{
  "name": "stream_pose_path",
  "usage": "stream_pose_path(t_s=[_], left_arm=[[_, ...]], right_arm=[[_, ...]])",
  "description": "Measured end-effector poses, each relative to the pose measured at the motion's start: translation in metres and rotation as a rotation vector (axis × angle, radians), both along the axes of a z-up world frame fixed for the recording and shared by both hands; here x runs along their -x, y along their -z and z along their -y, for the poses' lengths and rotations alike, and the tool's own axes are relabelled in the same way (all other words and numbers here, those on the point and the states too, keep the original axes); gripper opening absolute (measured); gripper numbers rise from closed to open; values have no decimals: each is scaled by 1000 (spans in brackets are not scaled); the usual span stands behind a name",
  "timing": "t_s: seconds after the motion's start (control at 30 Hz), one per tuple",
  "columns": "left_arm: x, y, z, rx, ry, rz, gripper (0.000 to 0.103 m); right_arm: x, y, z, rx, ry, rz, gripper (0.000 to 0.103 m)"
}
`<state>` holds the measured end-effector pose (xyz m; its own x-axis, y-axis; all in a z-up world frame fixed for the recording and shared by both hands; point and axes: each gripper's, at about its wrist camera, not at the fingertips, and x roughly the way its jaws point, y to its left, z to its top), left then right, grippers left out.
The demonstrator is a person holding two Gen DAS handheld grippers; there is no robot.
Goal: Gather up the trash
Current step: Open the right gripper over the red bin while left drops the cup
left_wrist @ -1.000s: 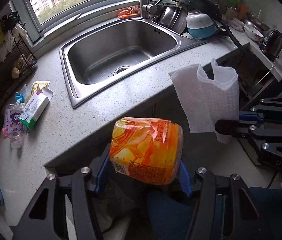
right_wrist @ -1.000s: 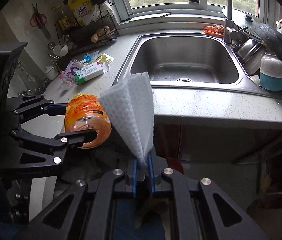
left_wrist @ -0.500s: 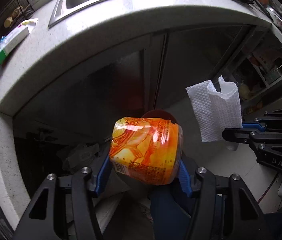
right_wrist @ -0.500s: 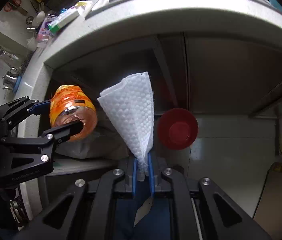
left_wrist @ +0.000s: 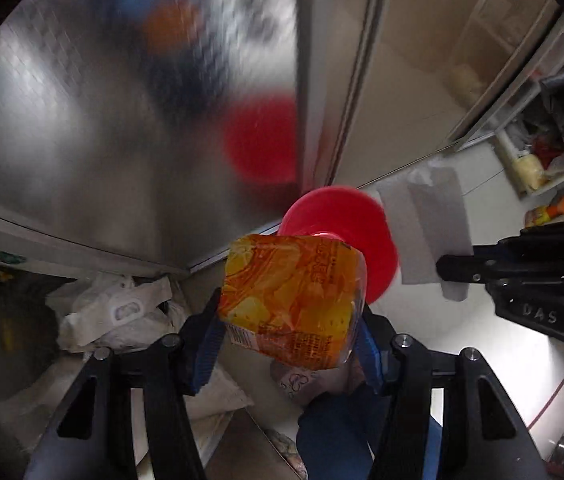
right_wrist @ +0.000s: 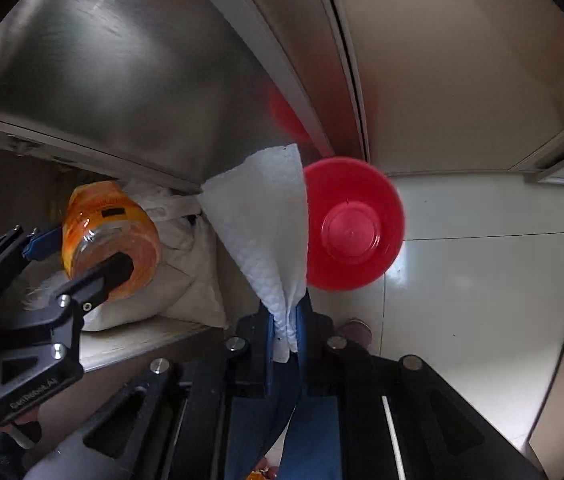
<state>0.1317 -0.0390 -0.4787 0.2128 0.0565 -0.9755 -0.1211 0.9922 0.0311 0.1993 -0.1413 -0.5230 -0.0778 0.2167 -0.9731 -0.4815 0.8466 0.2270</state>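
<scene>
My left gripper (left_wrist: 288, 332) is shut on an orange and yellow plastic jar (left_wrist: 292, 298), held sideways; the jar also shows in the right wrist view (right_wrist: 111, 248). My right gripper (right_wrist: 286, 328) is shut on a folded white paper towel (right_wrist: 265, 224), which stands up from the jaws; it also shows in the left wrist view (left_wrist: 432, 228). A red round bin with a lid (right_wrist: 352, 224) stands on the floor just beyond both grippers, also visible in the left wrist view (left_wrist: 342, 224).
A steel cabinet door (right_wrist: 121, 60) rises right behind the bin. An open low shelf (right_wrist: 149, 340) at the left holds white plastic bags (left_wrist: 121, 312). Pale floor tiles (right_wrist: 482, 260) lie to the right. A shelf unit (left_wrist: 530, 160) with packets stands at the far right.
Both grippers have dropped from counter height and tilted down toward the floor. The sink and counter have left view; the red bin is now close in front. Both holds are unchanged.
</scene>
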Motion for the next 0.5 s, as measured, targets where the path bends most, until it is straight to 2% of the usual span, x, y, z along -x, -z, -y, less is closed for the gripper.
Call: stream_pose_path(t_s=[0.13, 0.23, 0.27, 0.33, 0.43, 0.5], left_arm=[[-5, 40, -2, -17, -9, -22, 56], [-11, 54, -1, -23, 8, -40, 56], [-13, 56, 0, -26, 19, -46, 56], [-12, 59, 3, -33, 34, -52, 56], [-17, 60, 17, -22, 41, -59, 56], [-13, 62, 7, -10, 42, -56, 56]], right_arm=[[-10, 45, -7, -3, -42, -1, 9], [-16, 60, -9, -9, -55, 18, 9], [-17, 63, -11, 3, -55, 22, 13], [-15, 63, -14, 16, -41, 43, 47], [-10, 56, -15, 2, -58, 63, 68], [-5, 52, -8, 5, -79, 81, 74]])
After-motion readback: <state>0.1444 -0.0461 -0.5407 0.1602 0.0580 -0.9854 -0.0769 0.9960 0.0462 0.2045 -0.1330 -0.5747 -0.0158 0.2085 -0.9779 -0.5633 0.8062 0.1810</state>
